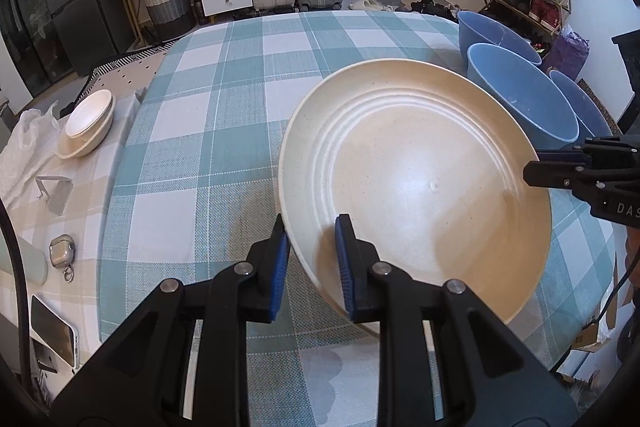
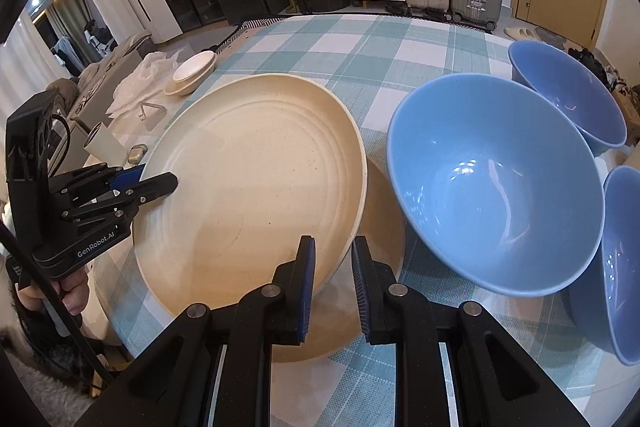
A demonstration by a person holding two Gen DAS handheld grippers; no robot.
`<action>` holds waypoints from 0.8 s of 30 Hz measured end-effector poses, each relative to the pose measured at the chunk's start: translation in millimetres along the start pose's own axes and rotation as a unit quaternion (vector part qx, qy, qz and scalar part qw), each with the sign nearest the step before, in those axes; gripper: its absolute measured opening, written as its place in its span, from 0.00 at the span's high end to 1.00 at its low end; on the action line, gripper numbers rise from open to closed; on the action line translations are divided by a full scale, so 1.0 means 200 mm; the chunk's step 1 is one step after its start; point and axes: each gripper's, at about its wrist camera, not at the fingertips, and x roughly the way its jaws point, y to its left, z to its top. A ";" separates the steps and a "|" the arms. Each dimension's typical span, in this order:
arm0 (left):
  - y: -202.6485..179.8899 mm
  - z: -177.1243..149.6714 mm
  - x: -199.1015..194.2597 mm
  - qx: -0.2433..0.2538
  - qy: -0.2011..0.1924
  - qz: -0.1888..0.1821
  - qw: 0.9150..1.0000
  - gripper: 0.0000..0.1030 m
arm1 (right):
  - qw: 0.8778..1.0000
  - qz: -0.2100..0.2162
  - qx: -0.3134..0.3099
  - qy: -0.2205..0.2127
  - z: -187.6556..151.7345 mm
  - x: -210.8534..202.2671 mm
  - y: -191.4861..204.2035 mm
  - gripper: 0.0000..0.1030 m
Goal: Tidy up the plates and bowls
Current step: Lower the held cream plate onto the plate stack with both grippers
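Item 1, plate [image 1: 416,183]: large, cream, ringed. You hold it between both grippers, tilted, above the checked table [image 1: 224,99]. In the right wrist view a second cream plate [image 2: 384,227] lies flat on the cloth right under it, showing at the held plate's 3 to 5 o'clock edge.

Item 2, left gripper [image 1: 312,259]: clenched on the plate's rim at about 7 o'clock in its own view, one pad on top, one beneath.

Item 3, right gripper [image 2: 332,283]: clenched on the opposite rim, at about 5 o'clock in the right wrist view. You grip across the plate's width, so neither hand is nearer; the load is shared.

Item 4, blue bowls, three: the nearest bowl [image 2: 496,183] stands at 3 o'clock from the held plate, close beside it; two more sit at 1 and 4 o'clock of that one.

Item 5, cream bowls [image 1: 88,123]: a small nested stack, well apart at 10 o'clock, on a neighbouring surface.

Judgement: the plate on the cloth lies straight below your grip, so the coming move probably turns on lowering level onto it. Whether the rims already touch on the far side cannot be told.
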 end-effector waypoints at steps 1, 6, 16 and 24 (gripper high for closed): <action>-0.01 0.00 0.00 0.001 0.000 0.001 1.000 0.82 | 1.000 -0.001 0.001 0.000 -0.01 0.00 0.00 0.81; -0.03 -0.02 0.03 0.007 0.003 0.003 1.000 0.81 | 1.000 -0.006 0.011 0.000 -0.04 0.02 -0.02 0.81; -0.08 -0.04 0.09 0.013 0.010 -0.001 1.000 0.80 | 1.000 -0.021 0.012 0.002 -0.08 0.02 -0.02 0.81; -0.12 -0.06 0.14 0.029 0.017 0.006 0.999 0.79 | 0.999 -0.038 0.015 0.005 -0.11 0.01 -0.03 0.81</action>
